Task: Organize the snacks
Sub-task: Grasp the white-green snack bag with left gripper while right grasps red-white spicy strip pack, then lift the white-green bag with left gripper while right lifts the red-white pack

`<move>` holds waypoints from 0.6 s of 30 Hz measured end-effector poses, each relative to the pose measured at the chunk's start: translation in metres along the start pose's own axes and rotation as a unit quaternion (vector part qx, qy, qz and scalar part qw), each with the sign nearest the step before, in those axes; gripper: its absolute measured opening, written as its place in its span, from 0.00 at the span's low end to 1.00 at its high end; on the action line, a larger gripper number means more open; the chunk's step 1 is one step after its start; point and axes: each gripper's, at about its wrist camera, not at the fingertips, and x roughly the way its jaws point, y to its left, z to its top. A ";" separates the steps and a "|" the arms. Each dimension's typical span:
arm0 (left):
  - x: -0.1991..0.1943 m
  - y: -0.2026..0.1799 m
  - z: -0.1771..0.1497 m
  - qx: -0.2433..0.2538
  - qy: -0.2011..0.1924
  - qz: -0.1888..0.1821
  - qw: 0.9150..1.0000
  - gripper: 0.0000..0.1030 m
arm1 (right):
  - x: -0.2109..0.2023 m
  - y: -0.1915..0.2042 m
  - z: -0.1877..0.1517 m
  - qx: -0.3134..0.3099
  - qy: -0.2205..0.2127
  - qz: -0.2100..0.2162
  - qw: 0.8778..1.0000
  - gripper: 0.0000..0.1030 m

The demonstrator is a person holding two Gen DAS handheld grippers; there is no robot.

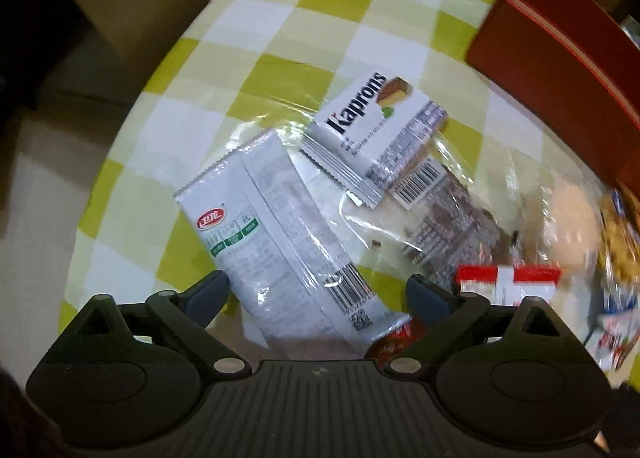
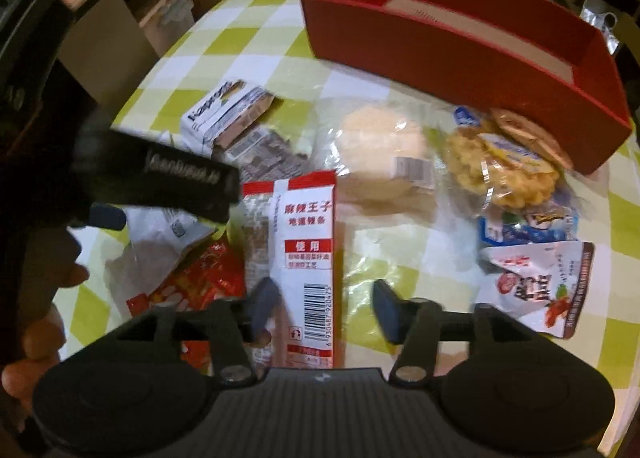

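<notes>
Dim warm light, motion blur (fisheye-bent edges), wrapper glare

A green-and-white checked tabletop (image 2: 256,46) carries a red box (image 2: 460,42), a Kaprons wafer pack (image 1: 372,130), a white pouch (image 1: 276,242) and a red-and-white spicy-strip packet (image 2: 304,242).

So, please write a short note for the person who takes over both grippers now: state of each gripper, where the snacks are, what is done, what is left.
Left gripper: open, above the long white snack packet; no grip.
Right gripper: open, over the red-and-white spicy strip packet; no grip.
Snacks: all loose on the green-and-white checked tablecloth, including the white Kaprons wafer packet and the clear-wrapped round bun.
Red cardboard box: at the far side; what shows of its inside holds no snacks.
Done: nothing boxed, as far as visible.
Left: probably move every packet into the box.
</notes>
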 end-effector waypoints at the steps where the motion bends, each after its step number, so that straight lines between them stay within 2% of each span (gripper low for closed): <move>1: -0.001 0.000 0.001 -0.005 -0.003 0.001 1.000 0.96 | 0.002 0.001 -0.001 -0.004 0.000 -0.002 1.000 0.64; 6: 0.000 -0.004 -0.001 0.003 -0.011 0.016 1.000 0.96 | 0.007 0.005 0.001 -0.014 -0.004 -0.003 1.000 0.68; 9: -0.001 -0.004 -0.006 0.020 -0.013 0.021 0.999 0.85 | 0.010 0.011 -0.003 -0.032 -0.003 0.004 0.999 0.67; 10: -0.001 -0.005 -0.009 0.031 -0.015 0.027 0.999 0.80 | 0.011 0.012 -0.003 -0.030 0.000 0.012 0.999 0.62; 11: -0.001 -0.007 -0.011 0.045 -0.015 0.032 0.998 0.78 | 0.011 0.011 -0.003 -0.027 0.005 0.024 0.999 0.52; 12: -0.001 -0.007 -0.014 0.052 -0.017 0.032 0.998 0.77 | 0.011 0.011 -0.003 -0.026 0.007 0.031 0.999 0.48; 18: -0.008 -0.008 -0.030 0.100 -0.013 0.015 0.995 0.70 | 0.003 0.008 -0.010 -0.047 0.011 0.023 0.999 0.45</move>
